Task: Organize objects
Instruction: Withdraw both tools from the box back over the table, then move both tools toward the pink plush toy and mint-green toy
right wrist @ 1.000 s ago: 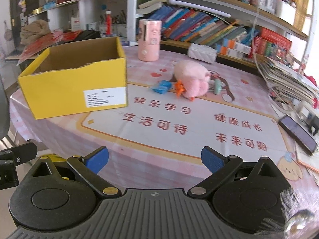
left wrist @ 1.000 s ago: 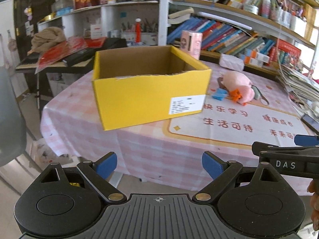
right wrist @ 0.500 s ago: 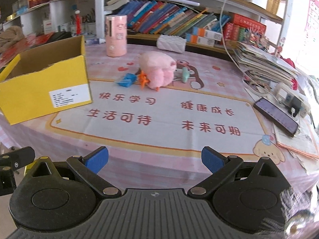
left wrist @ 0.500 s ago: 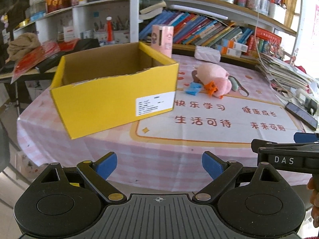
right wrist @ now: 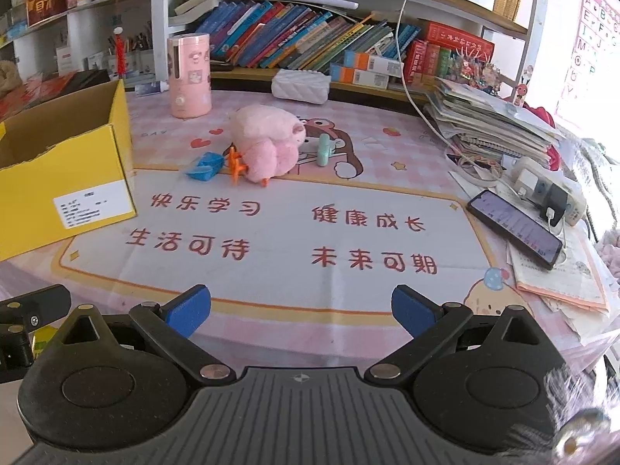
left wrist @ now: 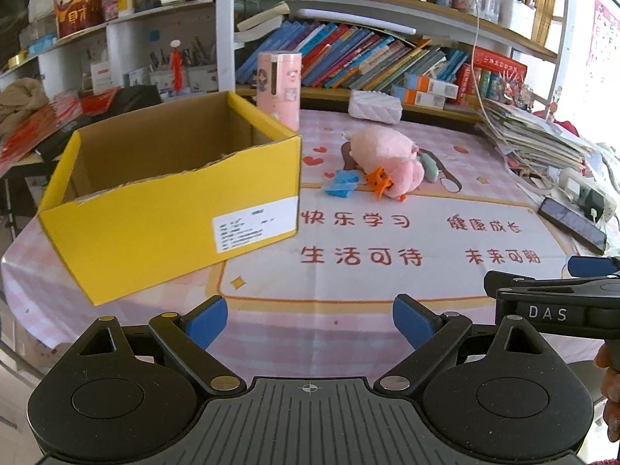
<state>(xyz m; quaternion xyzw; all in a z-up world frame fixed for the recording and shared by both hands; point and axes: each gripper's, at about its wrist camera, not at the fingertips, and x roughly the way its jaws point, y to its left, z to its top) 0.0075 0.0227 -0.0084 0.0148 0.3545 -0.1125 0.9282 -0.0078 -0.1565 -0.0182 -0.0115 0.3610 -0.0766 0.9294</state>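
Observation:
An empty yellow cardboard box (left wrist: 170,209) (right wrist: 66,178) stands on the left of the pink tablecloth. Farther back lies a pink plush toy (left wrist: 387,161) (right wrist: 267,143) with a blue piece (left wrist: 341,186) (right wrist: 203,168), an orange toy (left wrist: 379,183) (right wrist: 234,164) and a mint-green piece (right wrist: 323,149) beside it. A pink cylinder (left wrist: 279,89) (right wrist: 190,75) stands behind. My left gripper (left wrist: 310,317) is open and empty over the near table edge. My right gripper (right wrist: 300,308) is open too, well short of the toys.
A phone (right wrist: 513,226) on a charging cable, a power strip (right wrist: 546,190) and stacked papers (right wrist: 492,124) crowd the right side. A white quilted pouch (right wrist: 300,85) lies at the back. Bookshelves (left wrist: 348,54) stand behind the table. The printed mat (right wrist: 279,232) fills the middle.
Both views have swung right: the yellow box slid toward the left of each frame and the phone and papers came into view. Both grippers stayed open.

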